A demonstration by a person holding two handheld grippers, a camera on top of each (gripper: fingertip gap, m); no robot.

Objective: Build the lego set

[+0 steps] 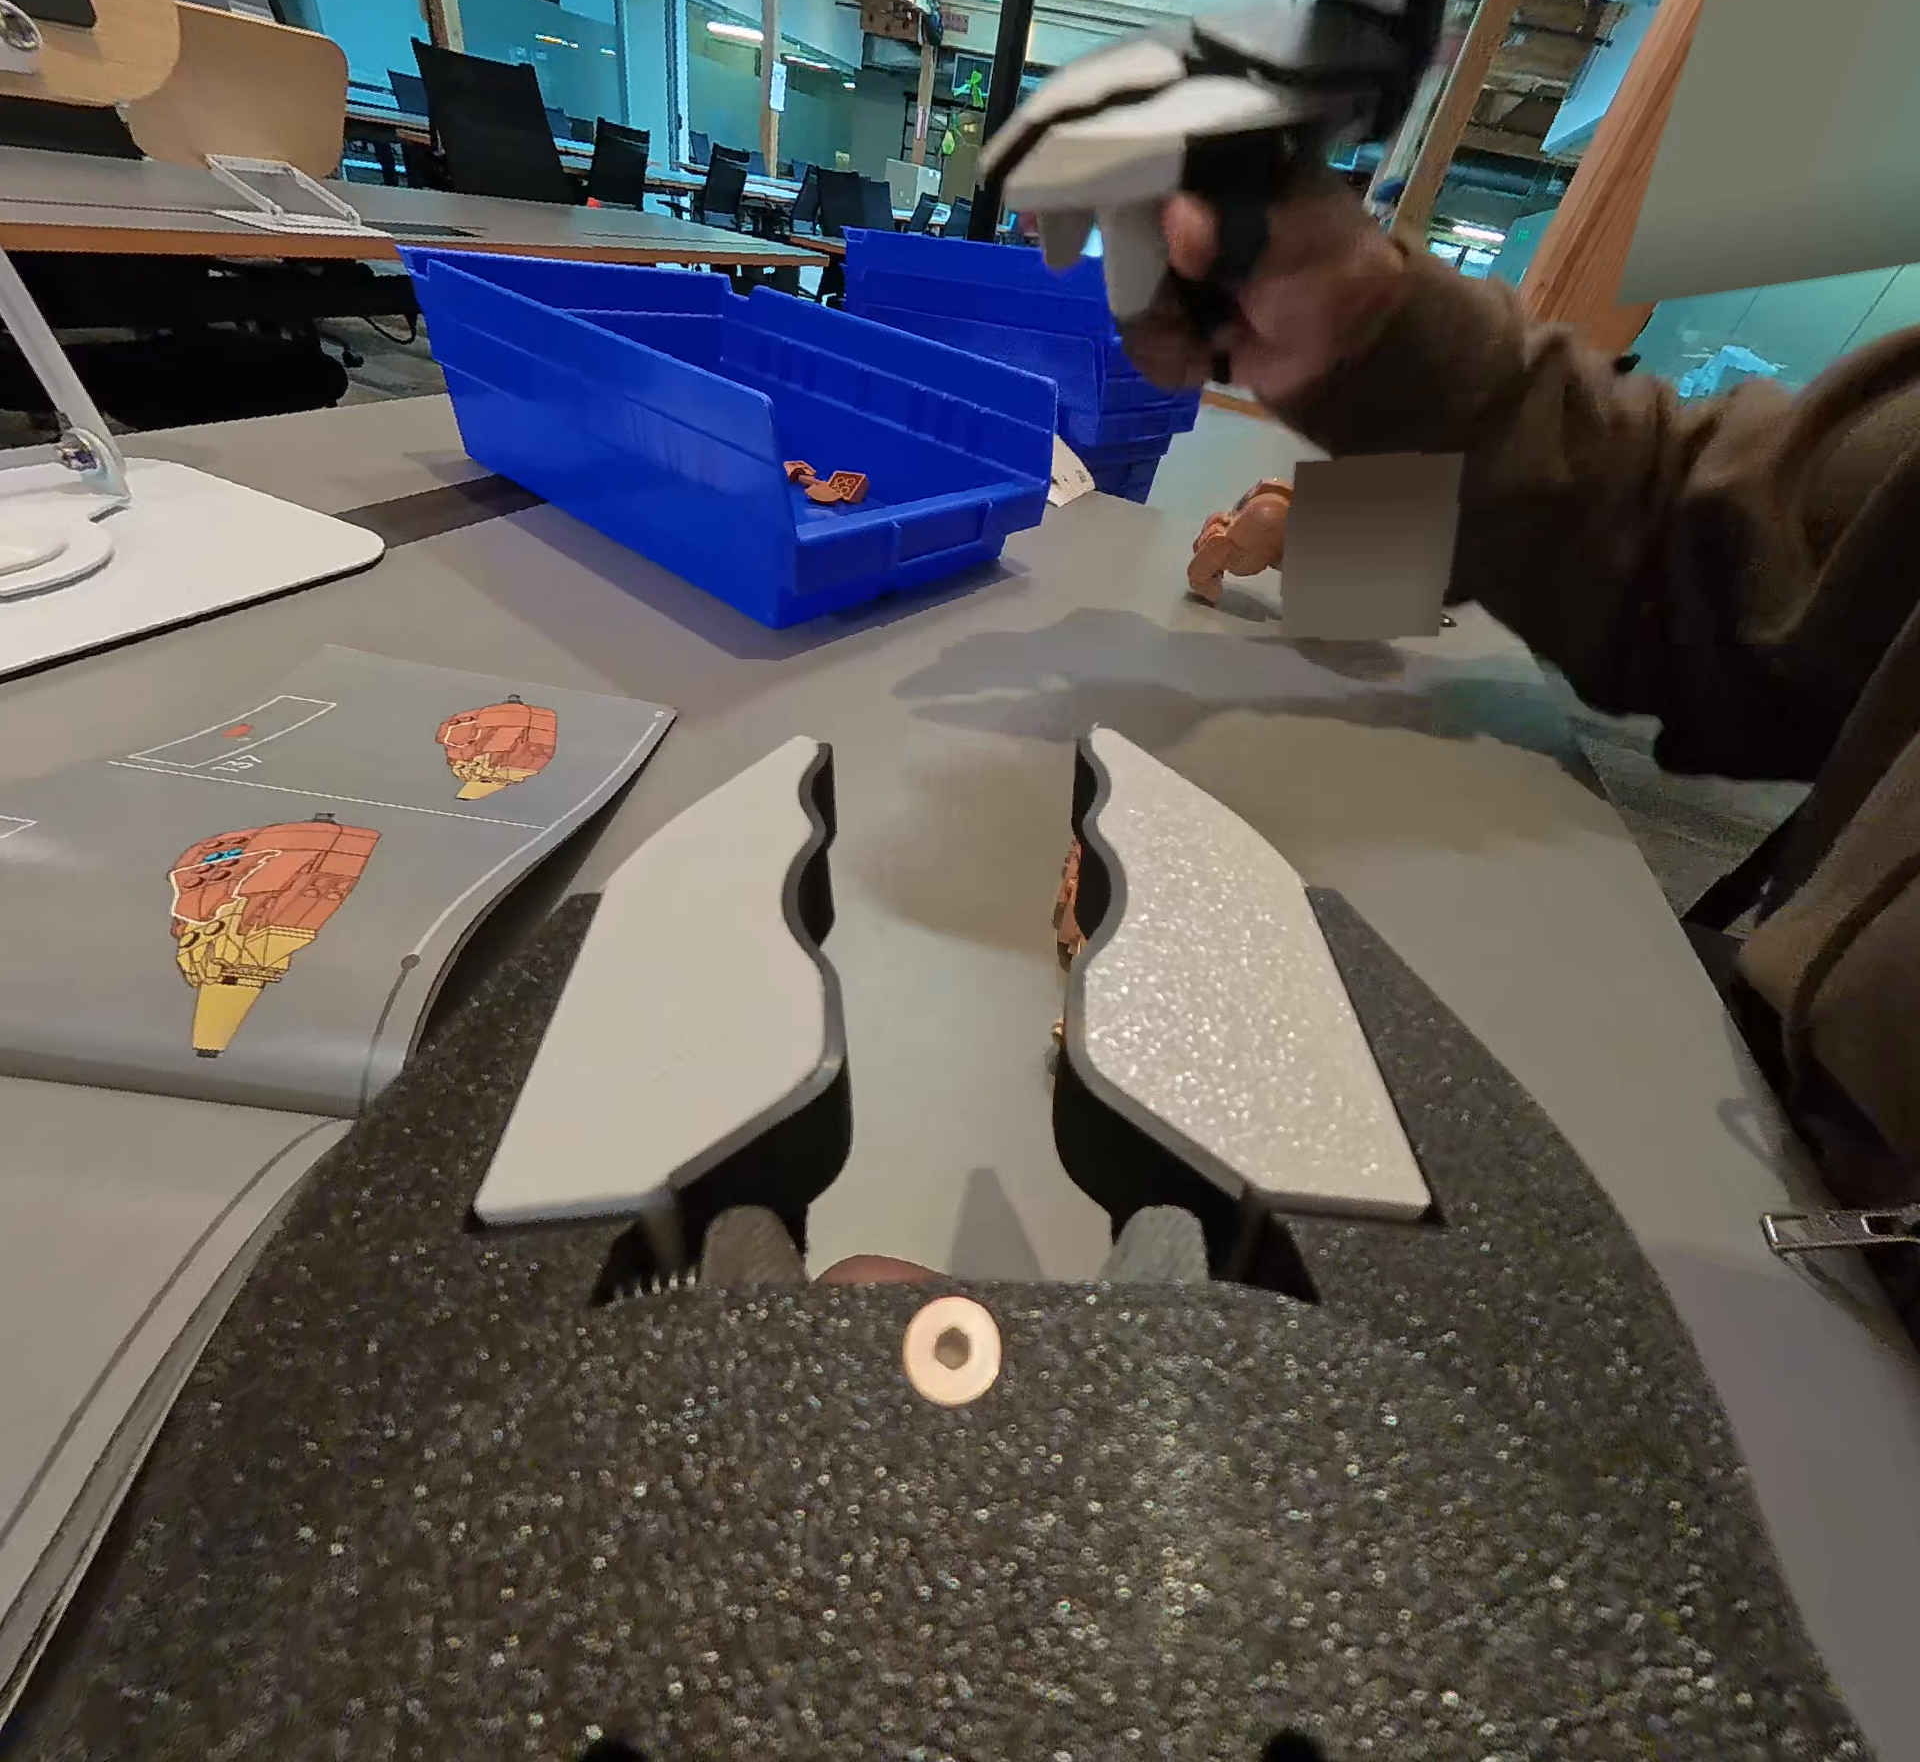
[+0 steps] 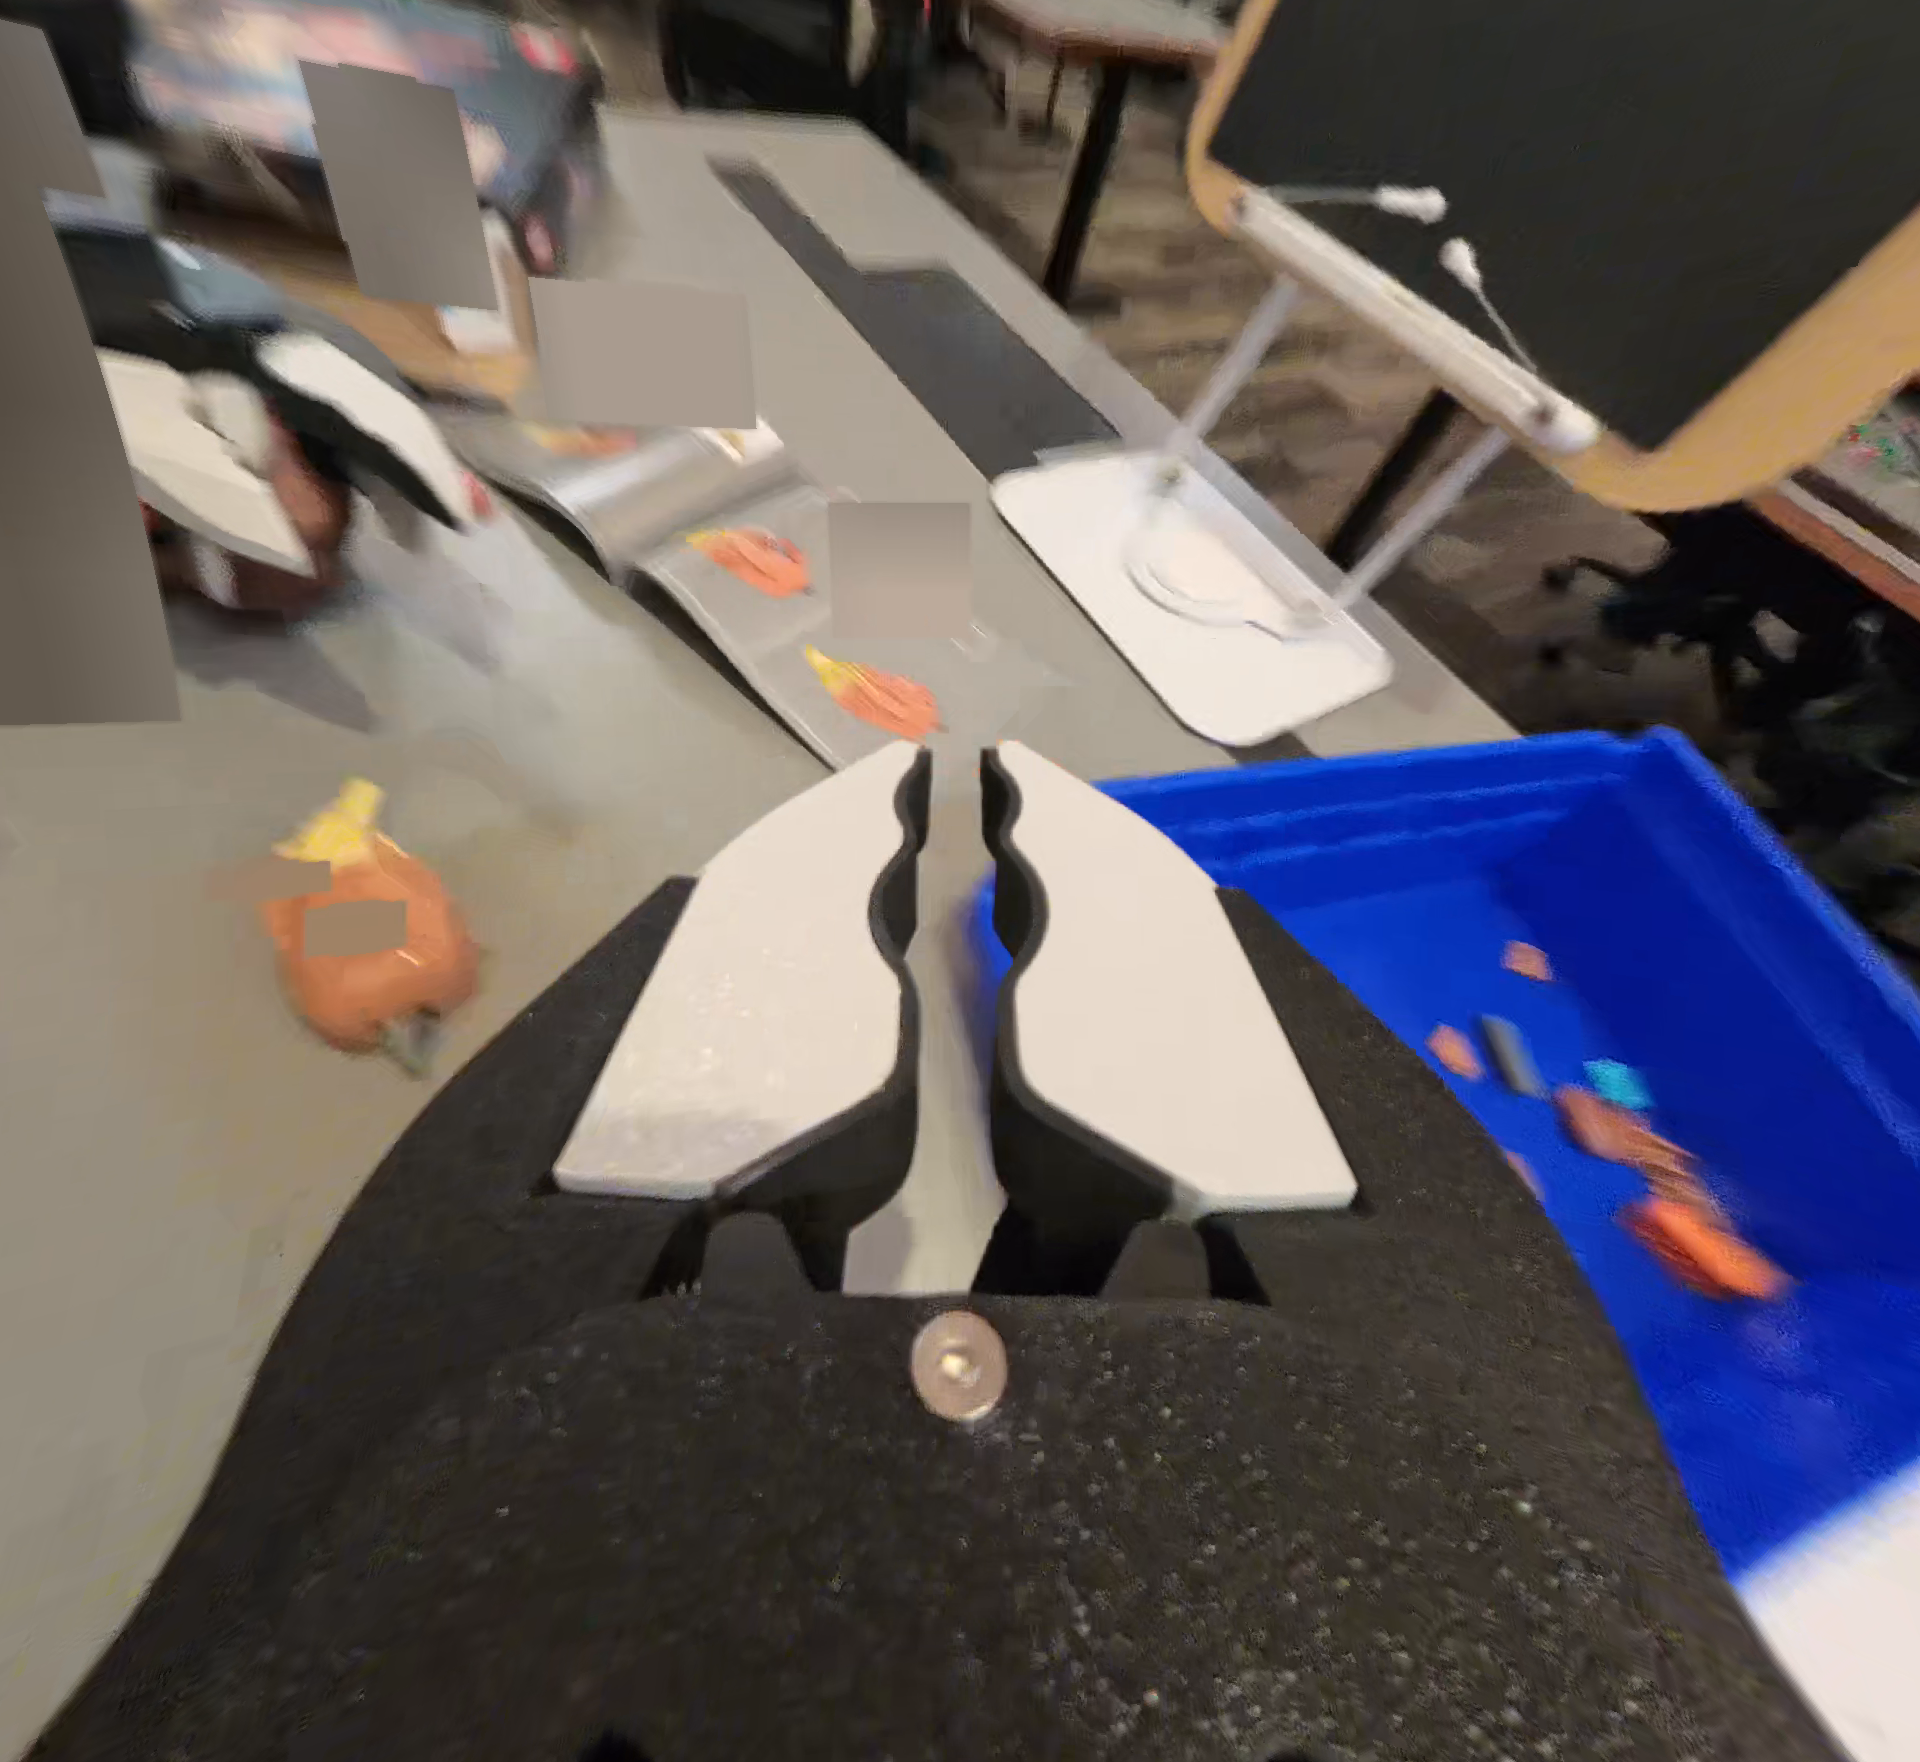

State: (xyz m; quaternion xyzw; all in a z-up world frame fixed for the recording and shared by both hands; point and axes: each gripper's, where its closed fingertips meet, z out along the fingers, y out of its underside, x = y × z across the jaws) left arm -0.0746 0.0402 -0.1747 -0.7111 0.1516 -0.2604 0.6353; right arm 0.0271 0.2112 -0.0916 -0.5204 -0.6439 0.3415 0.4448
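Grey bench, office setting. Left gripper lay low over the bench, jaws spread wide with bare bench surface between them; a small tan-orange lego piece showed just behind the inner edge of its right finger, too hidden to tell whether it touched. Right gripper was held above the bench near the front corner of the blue bin, jaws drawn close with a narrow gap between them and nothing pinched; in the left wrist view it appeared raised in the air in a person's hand, a brown sleeve behind it. Blue bin contents: several loose lego pieces, mostly orange-brown, one turquoise, one dark, blurred by motion. Partly built lego model, orange body with a yellow tip, lay on its side on the bench, well apart from both grippers and left of the right gripper's view. Open instruction booklet lay flat on the bench beside the left gripper, its pages showing orange-and-yellow model pictures. A stack of further blue bins stood behind the first. A white stand base rested at the bench's left side.
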